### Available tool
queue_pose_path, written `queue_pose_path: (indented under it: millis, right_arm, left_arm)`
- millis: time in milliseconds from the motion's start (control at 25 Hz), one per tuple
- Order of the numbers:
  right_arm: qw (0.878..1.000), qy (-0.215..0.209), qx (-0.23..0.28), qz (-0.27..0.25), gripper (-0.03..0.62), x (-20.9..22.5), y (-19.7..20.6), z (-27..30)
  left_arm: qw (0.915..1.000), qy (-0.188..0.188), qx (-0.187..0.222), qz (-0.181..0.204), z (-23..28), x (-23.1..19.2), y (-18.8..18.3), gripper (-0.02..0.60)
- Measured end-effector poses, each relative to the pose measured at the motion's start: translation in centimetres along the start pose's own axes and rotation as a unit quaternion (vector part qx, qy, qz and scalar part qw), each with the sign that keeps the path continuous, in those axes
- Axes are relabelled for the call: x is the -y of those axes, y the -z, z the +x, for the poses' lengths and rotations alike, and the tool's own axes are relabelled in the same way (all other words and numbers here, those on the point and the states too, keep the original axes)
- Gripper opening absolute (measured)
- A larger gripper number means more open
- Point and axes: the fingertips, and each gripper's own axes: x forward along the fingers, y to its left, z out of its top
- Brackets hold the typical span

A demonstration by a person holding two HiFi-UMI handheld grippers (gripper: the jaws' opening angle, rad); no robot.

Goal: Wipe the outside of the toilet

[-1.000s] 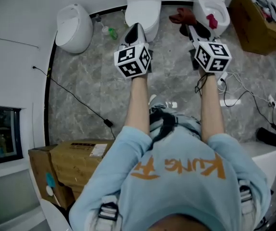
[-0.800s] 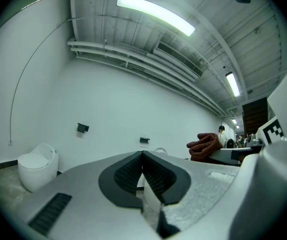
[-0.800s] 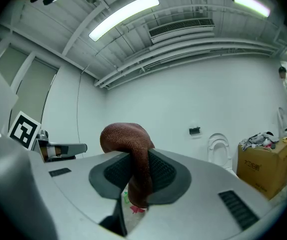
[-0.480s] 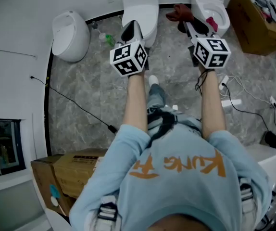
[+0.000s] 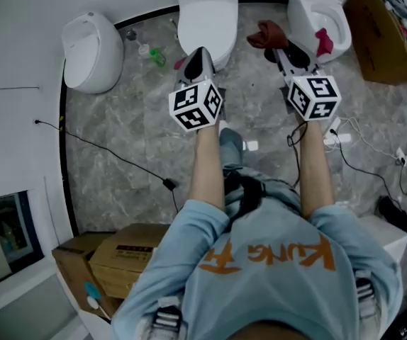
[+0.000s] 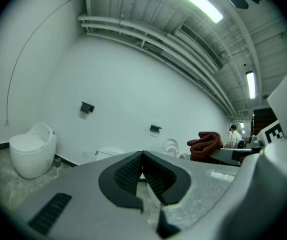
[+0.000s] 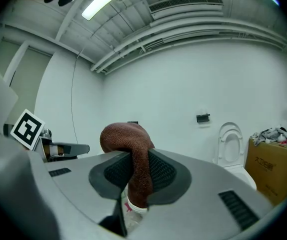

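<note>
A closed white toilet stands against the far wall, just ahead of my left gripper. Its jaws are shut with nothing between them. To the right stands a second toilet with its seat up and something pink at its bowl. My right gripper is shut on a dark red cloth, held above the floor between the two toilets. The cloth bulges out over the jaws and hangs down between them. It also shows in the left gripper view as the cloth at the right.
A round white toilet sits at the left wall. A green bottle lies beside the middle toilet. A cardboard box of clutter is at the far right. White cables cross the right floor, a black cable the left. More boxes stand behind me.
The view has shifted as the person steps forward, one leg now showing between the arms. Both grippers stay held out toward the toilets, the cloth still in the right one.
</note>
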Motion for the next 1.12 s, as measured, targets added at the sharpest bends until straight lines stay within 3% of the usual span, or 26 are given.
queue_pose_path:
  millis: [240,400,720,920,1120]
  right_arm:
    - [0.998,0.019,-0.038,0.037,0.074,4.5,3.5,9.9]
    - [0.997,0.036,-0.042,0.062,0.074,7.4,4.3,16.4]
    - [0.989,0.079,-0.068,0.108,0.074,13.0,8.5,19.2]
    - [0.985,0.045,-0.108,0.126,0.074,15.8,12.3,21.7]
    - [0.985,0.008,-0.111,0.133,0.074,17.9,13.6,24.2]
  left_arm:
    - [0.9972,0.018,-0.073,0.005,10.0,-4.2,3.3,-0.006]
    - [0.9952,0.028,-0.094,0.005,16.9,-6.8,3.6,-0.006]
    - [0.9892,0.063,-0.132,-0.006,24.0,-5.0,7.0,-0.006]
    - [0.9864,0.037,-0.158,-0.027,27.4,-4.1,11.0,-0.006]
    - [0.9853,0.009,-0.165,-0.042,28.8,-3.7,13.5,-0.006]
